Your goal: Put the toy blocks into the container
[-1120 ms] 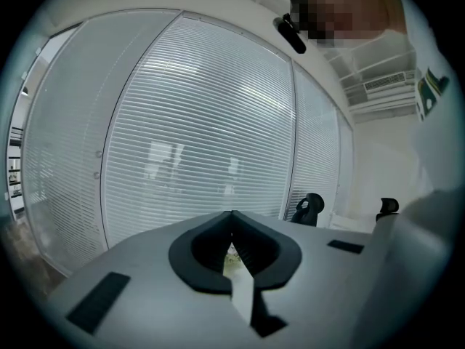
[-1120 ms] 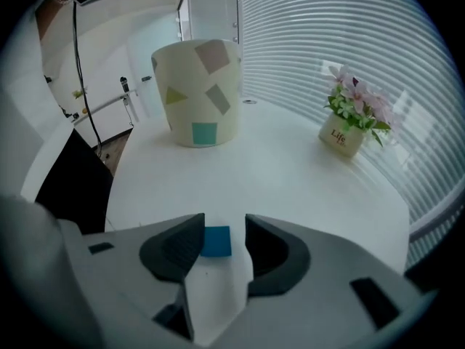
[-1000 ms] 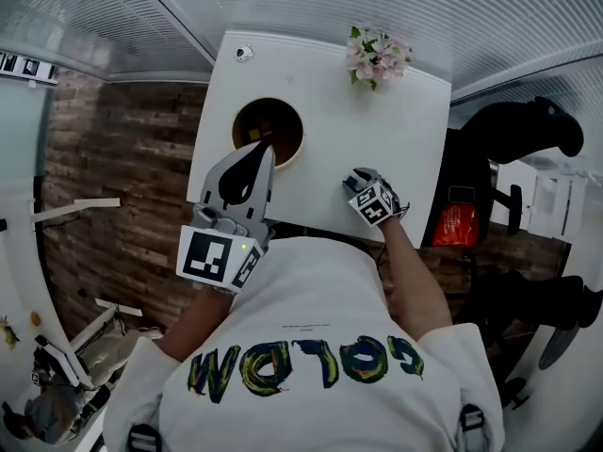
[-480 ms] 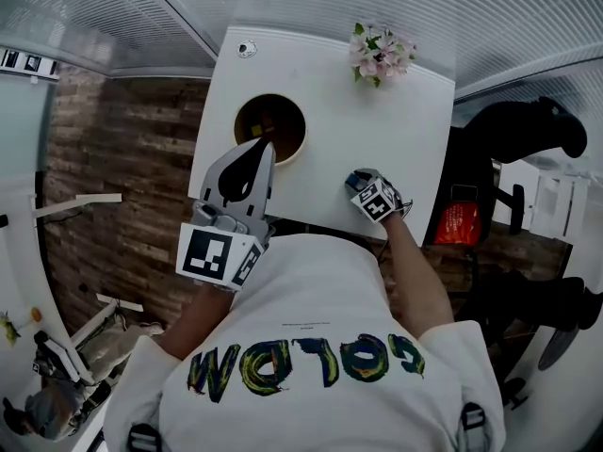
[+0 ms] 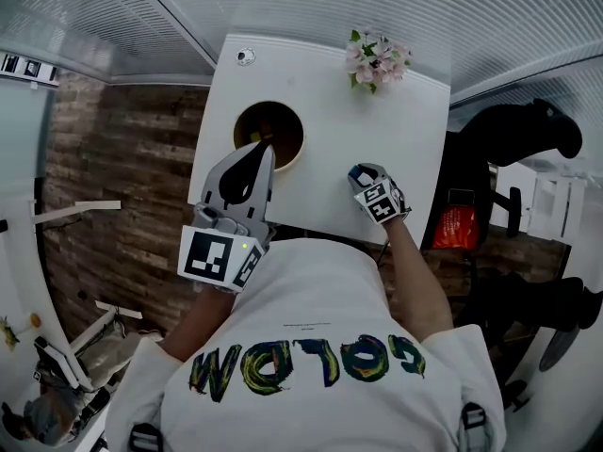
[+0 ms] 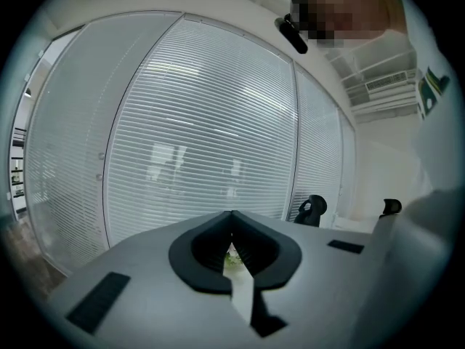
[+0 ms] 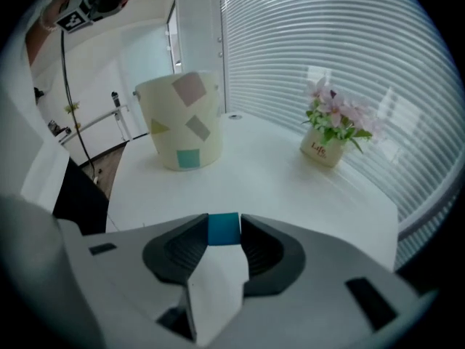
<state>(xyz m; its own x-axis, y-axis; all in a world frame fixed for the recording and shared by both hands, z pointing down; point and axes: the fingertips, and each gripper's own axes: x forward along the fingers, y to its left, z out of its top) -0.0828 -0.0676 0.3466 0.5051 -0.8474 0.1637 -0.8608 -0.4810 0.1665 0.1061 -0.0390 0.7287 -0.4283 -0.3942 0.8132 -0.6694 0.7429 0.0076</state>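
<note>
The container (image 7: 182, 126) is a cream cup with pastel squares; from the head view I look down into its dark round mouth (image 5: 237, 121) on the white table (image 5: 330, 130). My right gripper (image 7: 224, 220) has just been closing and is shut on a small blue block (image 7: 223, 233), held a little above the table at the near right (image 5: 360, 173). My left gripper (image 5: 261, 145) hovers with its tips at the container's near rim; its jaws (image 6: 232, 215) meet with nothing between them. What lies inside the cup I cannot make out.
A small pot of pink flowers (image 5: 377, 56) stands at the table's far right edge (image 7: 333, 133). A small round fitting (image 5: 245, 56) sits at the far left corner. Black office chairs (image 5: 528, 130) stand to the right.
My right gripper has shifted slightly up and away from the table's near edge. My left gripper has stayed where it was.
</note>
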